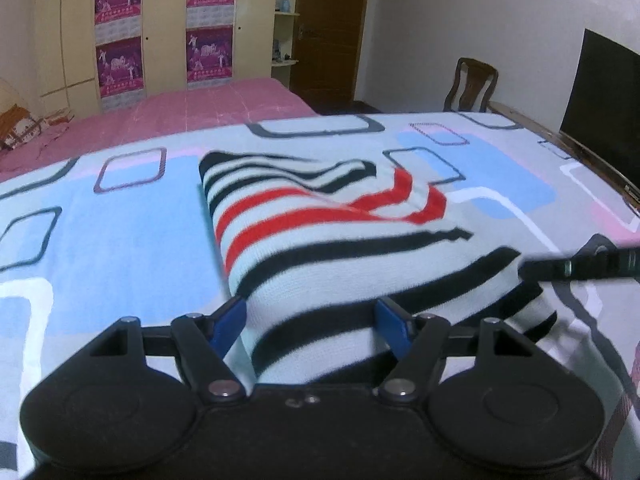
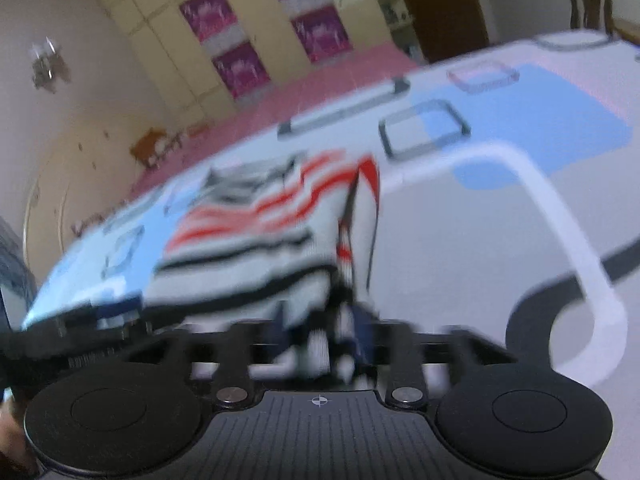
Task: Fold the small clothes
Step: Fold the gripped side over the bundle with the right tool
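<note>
A folded knit garment [image 1: 340, 240] with black and red stripes on white lies on the patterned sheet [image 1: 120, 232]. My left gripper [image 1: 311, 322] is at the garment's near edge. Its blue pads [image 1: 229, 320] stand apart, with the fold lying flat and unbunched between them. From the right, a black finger [image 1: 560, 266] of my right gripper reaches the garment's right edge. The right wrist view is blurred: the right gripper [image 2: 322, 338] has its fingers apart, with striped cloth [image 2: 256, 240] in the gap.
A pink bed [image 1: 208, 108] lies beyond the sheet, with a wardrobe bearing purple posters [image 1: 120, 36] behind it. A wooden chair [image 1: 472, 86] and a dark screen [image 1: 604, 96] stand at the far right. A brown door [image 1: 332, 28] is at the back.
</note>
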`<state>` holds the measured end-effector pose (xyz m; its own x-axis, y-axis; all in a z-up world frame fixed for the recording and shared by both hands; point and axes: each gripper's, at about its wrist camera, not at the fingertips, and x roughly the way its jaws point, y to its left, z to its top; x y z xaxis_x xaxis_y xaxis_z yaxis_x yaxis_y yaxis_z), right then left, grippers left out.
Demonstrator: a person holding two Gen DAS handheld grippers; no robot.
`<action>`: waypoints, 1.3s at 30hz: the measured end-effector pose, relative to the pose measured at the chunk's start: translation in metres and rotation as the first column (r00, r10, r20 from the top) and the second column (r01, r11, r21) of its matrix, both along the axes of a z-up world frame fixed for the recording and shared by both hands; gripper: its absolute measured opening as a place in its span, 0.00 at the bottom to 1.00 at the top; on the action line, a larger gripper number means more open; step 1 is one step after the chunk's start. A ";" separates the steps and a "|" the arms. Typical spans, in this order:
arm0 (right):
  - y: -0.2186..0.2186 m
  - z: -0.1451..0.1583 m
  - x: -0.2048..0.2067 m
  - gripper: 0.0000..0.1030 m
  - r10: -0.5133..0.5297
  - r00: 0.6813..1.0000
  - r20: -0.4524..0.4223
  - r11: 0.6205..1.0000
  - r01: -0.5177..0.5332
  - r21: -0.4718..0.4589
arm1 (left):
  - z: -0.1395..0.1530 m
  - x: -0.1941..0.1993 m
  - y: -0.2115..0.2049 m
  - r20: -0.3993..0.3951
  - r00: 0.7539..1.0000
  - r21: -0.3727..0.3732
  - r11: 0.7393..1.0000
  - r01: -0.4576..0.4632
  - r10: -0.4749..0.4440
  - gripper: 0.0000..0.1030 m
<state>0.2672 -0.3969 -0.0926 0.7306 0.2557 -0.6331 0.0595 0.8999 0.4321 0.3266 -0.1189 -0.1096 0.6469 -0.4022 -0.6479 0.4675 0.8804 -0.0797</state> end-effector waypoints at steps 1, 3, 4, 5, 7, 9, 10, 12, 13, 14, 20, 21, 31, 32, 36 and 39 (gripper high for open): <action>-0.002 0.004 0.005 0.52 -0.007 1.000 0.015 1.000 0.007 0.002 | 0.005 0.000 0.002 0.013 1.000 -0.008 1.000 -0.002 0.002 0.66; -0.005 0.009 0.020 0.52 -0.009 1.000 0.026 1.000 0.009 0.010 | 0.013 0.004 0.004 0.036 0.999 -0.024 1.000 -0.014 0.015 0.67; -0.006 0.010 0.030 0.52 -0.012 1.000 0.027 1.000 0.012 0.013 | 0.016 0.007 0.005 0.044 0.999 -0.028 0.999 -0.024 0.025 0.67; -0.006 0.009 0.041 0.52 -0.015 1.000 0.025 1.000 0.015 0.013 | 0.019 0.012 0.005 0.049 0.998 -0.033 0.999 -0.037 0.038 0.67; -0.010 0.004 0.064 0.52 -0.026 1.000 0.009 0.999 0.025 0.033 | 0.021 0.026 0.007 0.044 0.997 -0.042 0.997 -0.063 0.065 0.66; -0.014 -0.003 0.084 0.52 -0.038 0.999 -0.007 0.997 0.038 0.060 | 0.022 0.042 0.010 0.041 0.995 -0.056 0.994 -0.093 0.095 0.66; -0.016 -0.006 0.094 0.52 -0.046 0.999 -0.017 0.997 0.047 0.068 | 0.021 0.049 0.011 0.043 0.993 -0.056 0.993 -0.104 0.107 0.66; -0.020 -0.015 0.111 0.52 -0.053 0.998 -0.035 0.995 0.056 0.087 | 0.017 0.063 0.013 0.041 0.991 -0.053 0.991 -0.125 0.127 0.65; -0.022 -0.020 0.120 0.52 -0.054 0.997 -0.049 0.993 0.059 0.098 | 0.014 0.070 0.014 0.034 0.990 -0.053 0.990 -0.134 0.136 0.64; -0.024 -0.024 0.127 0.52 -0.056 0.997 -0.061 0.992 0.063 0.110 | 0.011 0.077 0.014 0.021 0.989 -0.052 0.989 -0.142 0.143 0.63; -0.023 -0.038 0.141 0.22 -0.055 0.997 -0.057 0.986 0.063 0.154 | -0.010 0.102 0.012 -0.037 0.986 -0.072 0.984 -0.164 0.161 0.58; -0.021 -0.037 0.140 0.22 -0.061 0.997 -0.048 0.987 0.067 0.144 | -0.011 0.104 0.010 -0.038 0.986 -0.073 0.984 -0.164 0.161 0.58; -0.019 -0.037 0.116 0.09 -0.110 0.994 0.008 0.994 0.110 -0.012 | -0.025 0.107 -0.006 -0.062 0.986 -0.062 0.986 -0.155 0.152 0.59; -0.019 -0.033 0.117 0.09 -0.110 0.994 0.013 0.994 0.110 -0.022 | -0.025 0.108 -0.006 -0.065 0.986 -0.064 0.986 -0.157 0.153 0.59; -0.018 -0.013 0.117 0.10 -0.103 0.993 0.055 0.993 0.106 -0.048 | -0.023 0.108 -0.005 -0.059 0.987 -0.057 0.986 -0.154 0.151 0.59; -0.007 -0.001 0.122 0.10 -0.083 0.993 0.086 0.990 0.092 -0.104 | -0.022 0.110 -0.006 -0.063 0.986 -0.059 0.985 -0.161 0.157 0.59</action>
<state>0.3894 -0.4038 -0.0937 0.7973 0.1224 -0.5910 0.1085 0.9342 0.3399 0.4363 -0.1247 -0.1318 0.6684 -0.3386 -0.6623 0.3148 0.9355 -0.1606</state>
